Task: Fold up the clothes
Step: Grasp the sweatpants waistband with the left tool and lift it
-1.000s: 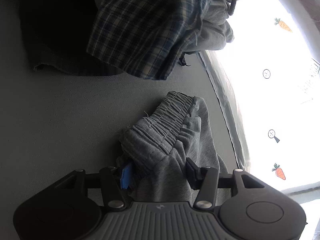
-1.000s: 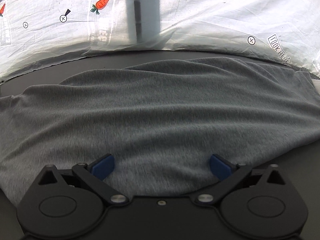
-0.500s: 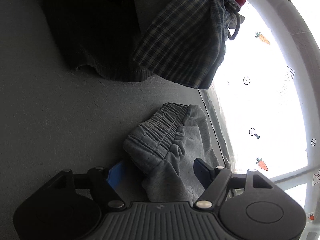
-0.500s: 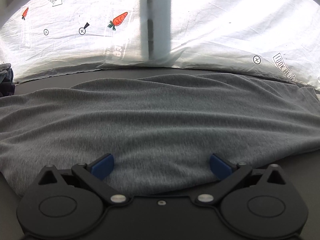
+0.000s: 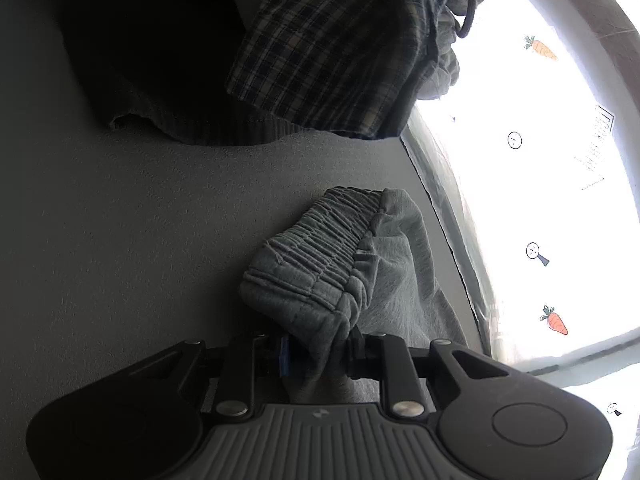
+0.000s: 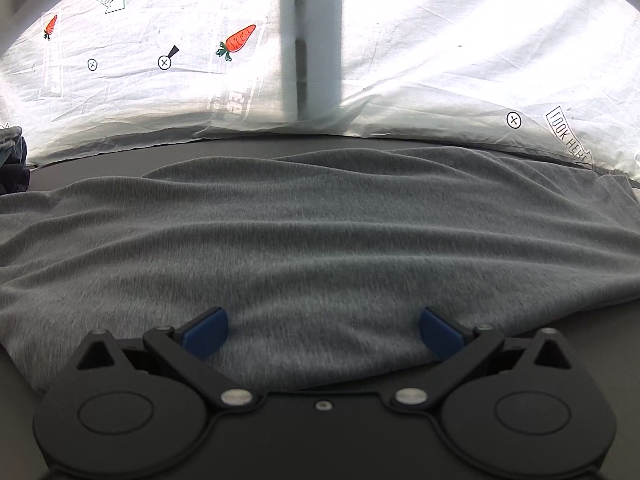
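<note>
**Left jaws clamped on the waistband, right jaws spread over the fabric**

Your left gripper (image 5: 316, 350) has its jaws clenched on the gray sweatpants (image 5: 372, 276), pinching the bunched cloth just below the gathered elastic waistband (image 5: 316, 256). The waistband end stands up in a rumpled fold ahead of the fingers, and the rest of the garment trails off toward the far edge of the dark counter (image 5: 140, 220), next to the white carrot-print sheet (image 5: 540, 184) that hangs bright behind it.

Farther along the counter, well apart from the sweatpants, a pile of other clothes sits: a plaid garment (image 5: 340, 52) draped over a dark ribbed one (image 5: 168, 80), with a pale gray piece and its drawstring at the pile's right side.

Your right gripper (image 6: 323, 330) has its jaws released and spread wide. The blue fingertips (image 6: 206, 330) rest low over the near edge of the same gray fabric (image 6: 320, 216), which lies across the counter in shallow wrinkles; you cannot tell whether they touch it. Beyond the cloth, the sheet (image 6: 440, 60) hangs in front of a vertical gray post (image 6: 310, 36).
</note>
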`<action>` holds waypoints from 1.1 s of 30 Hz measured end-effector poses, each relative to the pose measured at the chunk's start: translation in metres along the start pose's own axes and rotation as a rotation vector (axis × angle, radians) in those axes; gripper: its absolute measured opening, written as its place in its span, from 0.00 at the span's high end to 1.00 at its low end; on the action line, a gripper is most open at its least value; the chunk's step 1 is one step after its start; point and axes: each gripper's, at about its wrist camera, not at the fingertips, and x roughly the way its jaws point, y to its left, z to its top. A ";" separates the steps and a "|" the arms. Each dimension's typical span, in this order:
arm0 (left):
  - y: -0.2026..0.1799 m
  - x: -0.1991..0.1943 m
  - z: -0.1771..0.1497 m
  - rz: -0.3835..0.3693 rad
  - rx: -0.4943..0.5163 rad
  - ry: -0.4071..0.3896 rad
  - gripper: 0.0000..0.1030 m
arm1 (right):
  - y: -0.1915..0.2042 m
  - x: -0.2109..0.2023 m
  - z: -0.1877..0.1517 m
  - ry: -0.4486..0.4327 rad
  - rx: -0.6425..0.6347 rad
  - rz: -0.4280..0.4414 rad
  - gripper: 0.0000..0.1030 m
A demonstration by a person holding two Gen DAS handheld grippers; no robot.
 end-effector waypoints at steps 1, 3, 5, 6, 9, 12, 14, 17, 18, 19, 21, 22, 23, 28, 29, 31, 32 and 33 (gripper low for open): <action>-0.006 -0.001 -0.003 -0.023 0.029 0.008 0.78 | 0.000 0.000 0.000 0.000 0.000 0.000 0.00; -0.027 -0.005 -0.009 -0.075 0.119 0.012 0.78 | 0.000 0.000 0.000 0.000 0.001 0.001 0.00; -0.051 -0.008 -0.015 -0.118 0.220 0.020 0.77 | 0.000 0.000 0.000 0.000 0.000 0.000 0.00; -0.068 -0.008 -0.020 -0.146 0.290 0.027 0.77 | 0.000 0.000 0.000 0.000 0.000 0.001 0.00; -0.107 -0.006 -0.037 -0.223 0.426 0.074 0.77 | 0.000 -0.001 0.000 0.000 0.001 0.002 0.00; -0.133 0.003 -0.071 -0.295 0.543 0.161 0.77 | -0.001 -0.001 0.000 -0.001 0.002 0.003 0.00; -0.150 0.009 -0.092 -0.315 0.645 0.203 0.75 | -0.001 -0.001 0.000 -0.001 0.003 0.003 0.00; -0.186 0.038 -0.110 -0.331 0.829 0.327 0.59 | -0.001 -0.001 -0.001 -0.001 0.003 0.003 0.00; -0.182 0.042 -0.129 -0.334 0.870 0.365 0.52 | -0.001 -0.001 -0.001 -0.001 0.004 0.003 0.00; -0.184 0.041 -0.140 -0.342 0.887 0.391 0.49 | -0.001 -0.001 -0.001 -0.001 0.004 0.003 0.00; -0.182 0.047 -0.143 -0.372 0.862 0.416 0.41 | -0.001 -0.001 0.000 -0.001 0.005 0.004 0.00; -0.179 0.042 -0.142 -0.391 0.831 0.419 0.32 | -0.001 -0.001 0.000 -0.001 0.006 0.004 0.00; -0.170 0.030 -0.138 -0.413 0.786 0.421 0.29 | -0.001 -0.001 0.000 -0.001 0.006 0.004 0.00; -0.166 0.014 -0.110 -0.411 0.656 0.364 0.28 | -0.002 -0.001 0.001 0.002 0.006 0.006 0.00; -0.165 0.011 -0.104 -0.391 0.639 0.332 0.28 | -0.002 -0.001 0.001 0.006 0.002 0.008 0.00; -0.157 0.006 -0.092 -0.327 0.602 0.272 0.27 | -0.002 -0.001 0.003 0.023 -0.008 0.014 0.00; -0.151 0.003 -0.087 -0.277 0.587 0.239 0.27 | -0.002 -0.001 0.006 0.045 -0.014 0.019 0.00; -0.147 0.002 -0.083 -0.226 0.583 0.211 0.27 | -0.002 0.000 0.010 0.072 -0.012 0.026 0.00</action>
